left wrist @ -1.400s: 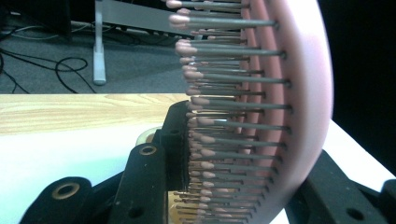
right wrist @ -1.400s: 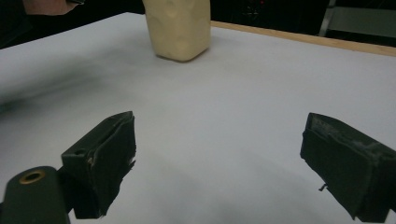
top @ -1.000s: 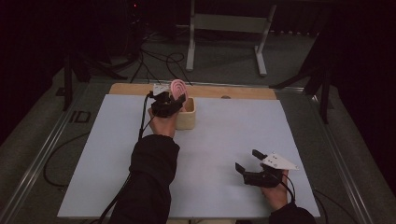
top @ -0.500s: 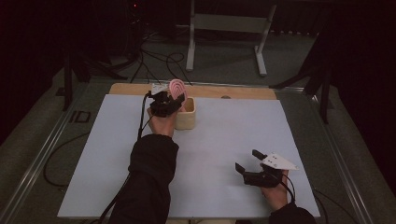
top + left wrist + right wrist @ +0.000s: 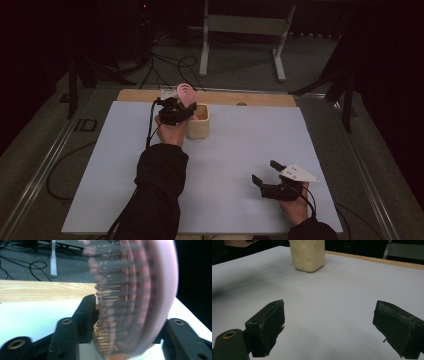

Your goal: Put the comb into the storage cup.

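Pink hairbrush [image 5: 186,93] seen standing upright, head uppermost, with its lower end inside the cream cup [image 5: 197,121] at the far left part of the white surface [image 5: 240,165]. Long axis of the brush judged near vertical, leaning slightly toward the left hand.

Left tool [image 5: 176,111] is placed just beside the cup, on its left, at the level of the brush. In the left gripper view the brush head [image 5: 140,297] is seen blurred between the two jaws; the jaws have just been opening, and a gap is visible on the right side, so the brush is judged released, not pressed. Contact at the left jaw cannot be told for certain through the blur.

Right tool [image 5: 272,181] is held low over the near right of the surface, well apart from the cup, jaws spread wide with nothing between them. In the right gripper view the cup [image 5: 307,255] is seen far ahead, up and to the left.

Judgement: deposit of brush into cup nearly done. The coming move turns on withdrawal of the left tool away from the upright handle without tipping it; the left hand is by far the nearer.
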### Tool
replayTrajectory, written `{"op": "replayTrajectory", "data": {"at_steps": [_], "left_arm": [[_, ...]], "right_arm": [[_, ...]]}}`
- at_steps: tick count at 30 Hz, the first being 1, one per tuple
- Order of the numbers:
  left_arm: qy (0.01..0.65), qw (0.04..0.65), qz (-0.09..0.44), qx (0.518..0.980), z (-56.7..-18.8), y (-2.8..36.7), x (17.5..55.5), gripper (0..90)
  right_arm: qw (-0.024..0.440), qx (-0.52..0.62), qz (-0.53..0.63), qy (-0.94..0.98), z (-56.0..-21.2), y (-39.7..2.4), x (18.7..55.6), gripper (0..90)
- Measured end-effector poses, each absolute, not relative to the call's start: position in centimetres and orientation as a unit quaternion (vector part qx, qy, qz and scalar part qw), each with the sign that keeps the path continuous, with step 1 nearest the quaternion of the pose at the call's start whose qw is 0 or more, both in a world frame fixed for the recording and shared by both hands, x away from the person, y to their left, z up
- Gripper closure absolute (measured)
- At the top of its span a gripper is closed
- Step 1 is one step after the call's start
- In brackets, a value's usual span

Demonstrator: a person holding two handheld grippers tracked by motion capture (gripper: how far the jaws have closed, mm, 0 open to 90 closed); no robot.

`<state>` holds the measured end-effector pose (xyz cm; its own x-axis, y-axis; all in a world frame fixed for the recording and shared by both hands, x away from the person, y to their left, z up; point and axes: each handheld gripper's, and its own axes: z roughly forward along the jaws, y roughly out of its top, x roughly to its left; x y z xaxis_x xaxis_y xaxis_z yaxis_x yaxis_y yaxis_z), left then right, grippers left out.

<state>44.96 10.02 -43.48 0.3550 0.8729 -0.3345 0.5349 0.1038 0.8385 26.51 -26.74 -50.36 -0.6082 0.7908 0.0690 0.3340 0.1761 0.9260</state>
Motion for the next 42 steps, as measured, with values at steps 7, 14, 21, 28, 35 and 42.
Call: {"op": "replayTrajectory", "data": {"at_steps": [7,14,21,28,35,42], "left_arm": [[0.555,0.492,0.172,0.648,-43.9,10.0,45.0,31.5],[0.556,0.48,0.183,0.653,-44.0,10.0,45.0,15.3],[0.551,0.465,0.189,0.667,-44.3,9.8,45.0,6.7],[0.544,0.452,0.204,0.677,-44.1,9.7,44.7,0.5],[0.543,0.459,0.194,0.676,-44.0,10.4,44.1,0.2],[0.533,0.453,0.2,0.686,-44.4,11.1,43.3,0.2]], "right_arm": [[0.222,0.383,0.515,0.734,-50.4,-26.7,26.5,10.4],[0.221,0.382,0.515,0.735,-50.4,-26.7,26.5,10.4],[0.221,0.383,0.515,0.734,-50.4,-26.7,26.5,10.4],[0.22,0.383,0.515,0.734,-50.4,-26.7,26.5,10.4],[0.221,0.384,0.515,0.734,-50.4,-26.7,26.5,10.4],[0.22,0.383,0.515,0.734,-50.4,-26.7,26.5,10.4]]}}
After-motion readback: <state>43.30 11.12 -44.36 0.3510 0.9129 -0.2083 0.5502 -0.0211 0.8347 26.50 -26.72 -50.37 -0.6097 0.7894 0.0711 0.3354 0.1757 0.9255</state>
